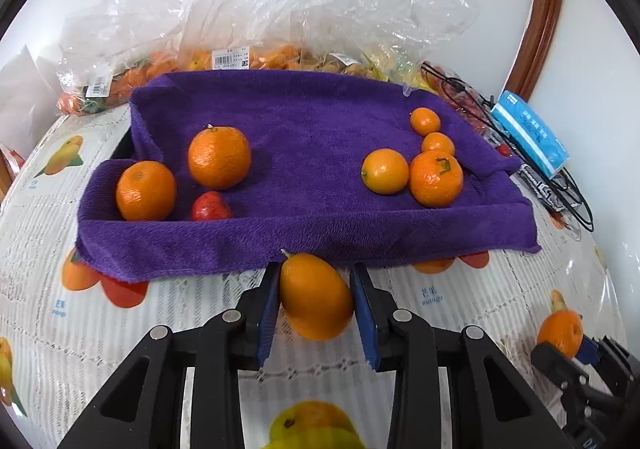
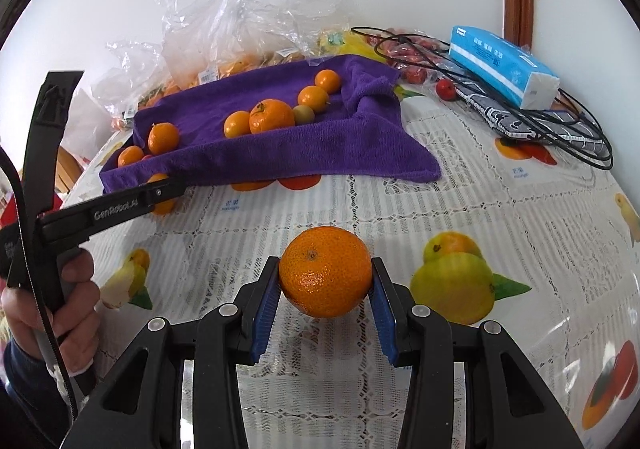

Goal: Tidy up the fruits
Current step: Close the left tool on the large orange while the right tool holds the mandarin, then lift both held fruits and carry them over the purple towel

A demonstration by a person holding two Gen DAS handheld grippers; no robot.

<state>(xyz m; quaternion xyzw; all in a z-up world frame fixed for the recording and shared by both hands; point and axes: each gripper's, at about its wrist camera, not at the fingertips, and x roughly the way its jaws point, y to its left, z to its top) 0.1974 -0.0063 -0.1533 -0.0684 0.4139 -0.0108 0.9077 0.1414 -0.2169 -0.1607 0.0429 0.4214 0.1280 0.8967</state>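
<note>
A purple towel point(image 1: 312, 137) lines a tray and holds several oranges, with two large ones point(image 1: 219, 157) and a red fruit point(image 1: 210, 207) at its left and smaller ones point(image 1: 435, 179) at its right. My left gripper point(image 1: 316, 289) is shut on an oval orange fruit point(image 1: 316, 299), just in front of the towel's near edge. My right gripper point(image 2: 326, 281) is shut on a round orange point(image 2: 326, 271) above the tablecloth, well short of the towel point(image 2: 280, 137). The left gripper point(image 2: 160, 193) also shows in the right wrist view.
Clear plastic bags of fruit point(image 1: 280, 29) are heaped behind the towel against the wall. A blue tissue pack point(image 1: 528, 133), black cables point(image 1: 560, 185) and small red fruits point(image 2: 446, 89) lie at the right. The table has a fruit-print cloth point(image 2: 440, 229).
</note>
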